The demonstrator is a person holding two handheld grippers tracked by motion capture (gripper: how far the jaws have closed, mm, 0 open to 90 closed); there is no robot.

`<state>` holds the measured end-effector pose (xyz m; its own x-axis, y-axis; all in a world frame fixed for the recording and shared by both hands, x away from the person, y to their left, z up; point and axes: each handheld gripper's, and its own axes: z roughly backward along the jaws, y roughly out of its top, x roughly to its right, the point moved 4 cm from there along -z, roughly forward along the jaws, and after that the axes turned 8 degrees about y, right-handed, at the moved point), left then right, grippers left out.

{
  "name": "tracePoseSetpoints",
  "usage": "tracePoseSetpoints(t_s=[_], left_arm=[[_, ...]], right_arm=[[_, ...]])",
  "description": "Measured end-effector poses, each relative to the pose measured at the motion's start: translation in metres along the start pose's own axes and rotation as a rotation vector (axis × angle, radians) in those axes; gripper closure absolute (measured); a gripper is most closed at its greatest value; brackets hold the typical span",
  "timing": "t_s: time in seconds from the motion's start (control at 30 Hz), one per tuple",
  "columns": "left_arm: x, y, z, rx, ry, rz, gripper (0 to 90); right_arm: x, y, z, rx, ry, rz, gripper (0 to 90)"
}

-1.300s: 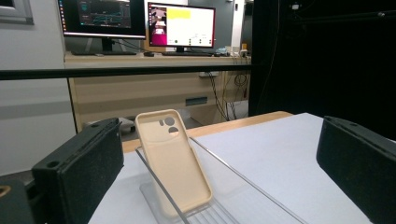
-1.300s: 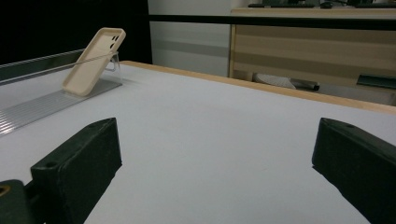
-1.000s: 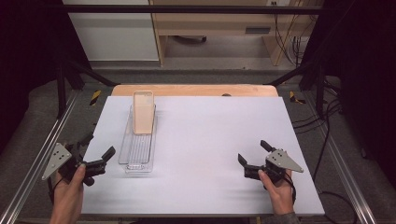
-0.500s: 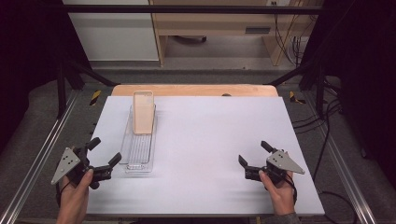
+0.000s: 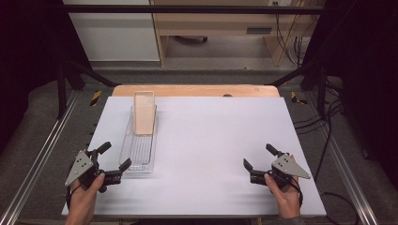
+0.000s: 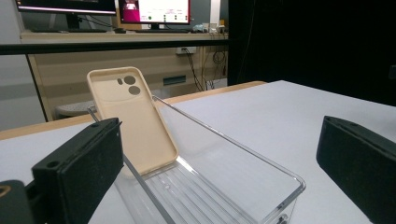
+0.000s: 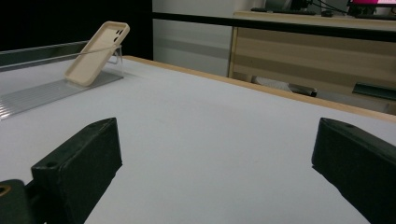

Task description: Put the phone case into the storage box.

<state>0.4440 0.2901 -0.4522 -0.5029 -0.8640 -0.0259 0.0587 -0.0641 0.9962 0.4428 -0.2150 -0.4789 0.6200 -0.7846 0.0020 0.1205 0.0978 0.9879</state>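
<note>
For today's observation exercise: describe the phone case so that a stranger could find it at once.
On the white table, look left for the long clear tray. The phone case leans against its far end, beige, with camera holes near the top.

Wooden cabinet (image 5: 220, 35), perhaps a desk; dark floor (image 5: 42, 108).

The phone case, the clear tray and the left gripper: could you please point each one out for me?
phone case (image 6: 135, 121), left gripper view, middle of its beige inner face.
clear tray (image 5: 140, 167), high view, near end wall.
left gripper (image 5: 115, 157), high view, midway between its open fingers.
</note>
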Motion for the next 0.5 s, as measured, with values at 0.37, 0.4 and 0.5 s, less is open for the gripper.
tracePoseSetpoints(t_s=[0.37,0.4,0.5], left_arm=[[0.0012,-0.0062,0.0002,0.014,0.01,0.011,0.4],[0.0012,-0.0066,0.0,0.015,0.014,0.013,0.4],[0.0016,-0.0072,-0.0002,0.018,0.017,0.005,0.4]], right_arm=[[-0.002,-0.0071,0.0091,-0.001,0.012,0.077,2.1],[-0.0027,-0.0074,0.0094,-0.003,0.016,0.08,2.0],[-0.0041,-0.0081,0.0094,-0.006,0.023,0.093,2.0]])
